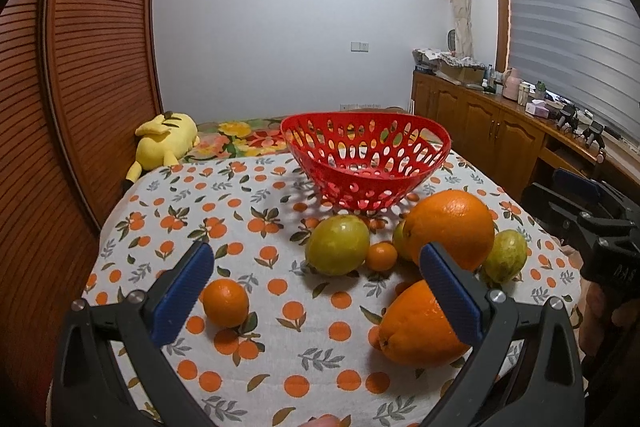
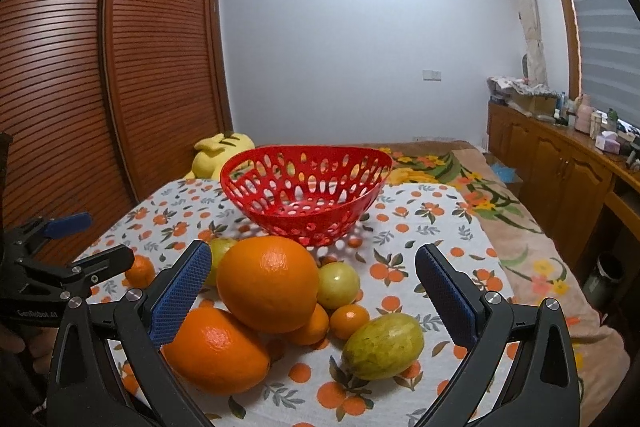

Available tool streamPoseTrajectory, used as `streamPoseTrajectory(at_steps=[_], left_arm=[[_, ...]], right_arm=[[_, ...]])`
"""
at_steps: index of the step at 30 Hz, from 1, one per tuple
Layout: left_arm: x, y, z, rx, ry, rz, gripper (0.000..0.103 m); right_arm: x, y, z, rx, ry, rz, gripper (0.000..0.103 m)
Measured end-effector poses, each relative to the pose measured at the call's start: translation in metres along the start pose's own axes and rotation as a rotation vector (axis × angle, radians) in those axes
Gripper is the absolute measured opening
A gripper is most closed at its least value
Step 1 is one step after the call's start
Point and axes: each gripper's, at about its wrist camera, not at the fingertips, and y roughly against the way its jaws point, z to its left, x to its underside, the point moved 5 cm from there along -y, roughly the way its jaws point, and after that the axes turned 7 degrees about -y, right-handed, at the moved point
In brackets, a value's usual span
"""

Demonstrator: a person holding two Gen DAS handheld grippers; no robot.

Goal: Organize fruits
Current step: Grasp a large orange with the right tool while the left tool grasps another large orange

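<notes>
An empty red perforated basket (image 1: 366,163) (image 2: 306,187) stands at the far side of the table. In front of it lies a cluster of fruit: a big orange (image 1: 450,227) (image 2: 268,283), a second big orange (image 1: 416,327) (image 2: 216,351), a round green fruit (image 1: 338,245), an oval green fruit (image 2: 383,345) and a small tangerine (image 1: 382,256) (image 2: 349,322). A small orange (image 1: 225,302) lies apart to the left. My left gripper (image 1: 316,251) hovers open above the fruit, holding nothing. My right gripper (image 2: 314,253) is open too, with the big orange between its fingers but untouched.
The table wears a white cloth with an orange print (image 1: 280,187). A yellow plush toy (image 1: 164,143) lies on a bed with a floral blanket (image 2: 480,187) behind. A slatted wooden wardrobe (image 1: 92,67) is at left, and cluttered wooden cabinets (image 1: 500,123) at right.
</notes>
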Motion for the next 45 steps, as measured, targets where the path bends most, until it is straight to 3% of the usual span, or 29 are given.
streamPoseTrajectory(at_steps=[21,34,37,45], left_arm=[[0.028,-0.033,0.01,0.083,0.026,0.089,0.103],[0.032,-0.037,0.009,0.099,0.031,0.096,0.103],[0.032,-0.035,0.008,0.108,0.034,0.094,0.103],[0.029,-0.031,-0.006,0.154,0.024,0.089,0.103]], right_arm=[[0.016,-0.062,0.02,-0.124,0.056,0.199,0.103],[0.026,-0.091,0.021,-0.172,0.054,0.333,0.101],[0.026,-0.092,0.022,-0.207,0.047,0.342,0.088],[0.018,-0.083,0.025,-0.204,0.073,0.303,0.087]])
